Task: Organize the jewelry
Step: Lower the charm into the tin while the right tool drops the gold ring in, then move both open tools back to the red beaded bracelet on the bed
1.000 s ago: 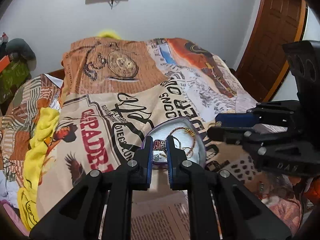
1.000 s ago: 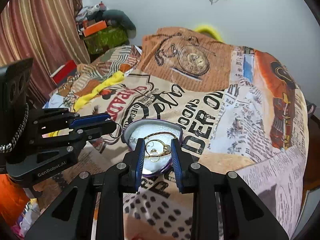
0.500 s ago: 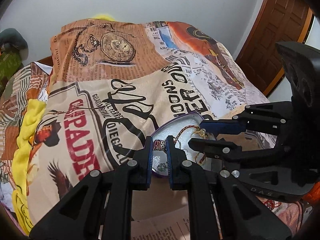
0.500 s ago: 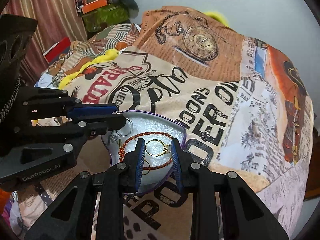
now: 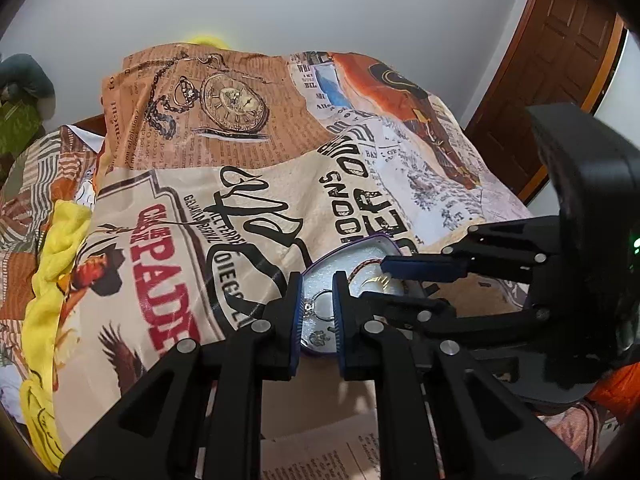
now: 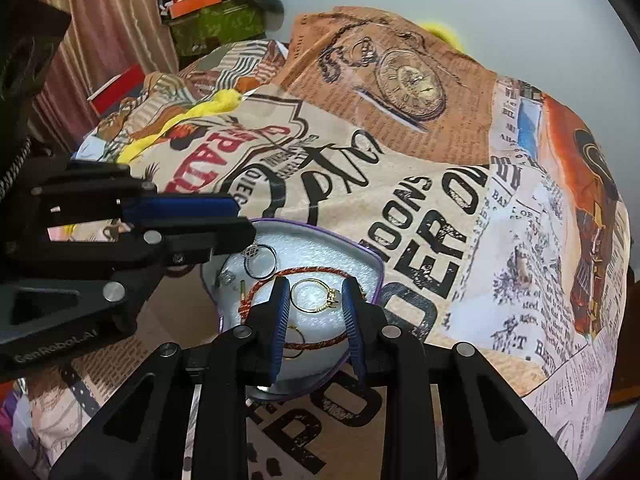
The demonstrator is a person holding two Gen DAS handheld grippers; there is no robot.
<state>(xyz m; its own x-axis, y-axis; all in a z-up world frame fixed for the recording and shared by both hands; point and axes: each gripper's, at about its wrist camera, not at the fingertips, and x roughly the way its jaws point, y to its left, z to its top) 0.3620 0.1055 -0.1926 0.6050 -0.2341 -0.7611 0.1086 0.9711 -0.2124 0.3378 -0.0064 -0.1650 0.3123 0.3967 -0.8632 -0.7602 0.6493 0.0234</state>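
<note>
A purple-rimmed jewelry tray [image 6: 372, 262] with a white foam bed lies on the printed bedspread; it also shows in the left wrist view [image 5: 384, 240]. My right gripper [image 6: 314, 298] is shut on a gold ring [image 6: 316, 298] and holds it just over the tray. My left gripper [image 5: 316, 300] is shut on a silver ring [image 5: 322, 304], which hangs over the tray's left part in the right wrist view [image 6: 262, 260]. A red-gold braided bracelet [image 6: 312, 272] and small earrings [image 6: 228, 278] lie on the foam.
The bedspread [image 6: 420, 200] covers the whole bed. A yellow cloth [image 5: 48, 280] lies along its left side. Boxes and clothes [image 6: 208, 12] are stacked by the curtain. A brown door [image 5: 560, 60] stands at the far right.
Both grippers moved lower and closer over the tray, each with its ring. The silver ring now hangs just above the foam.
</note>
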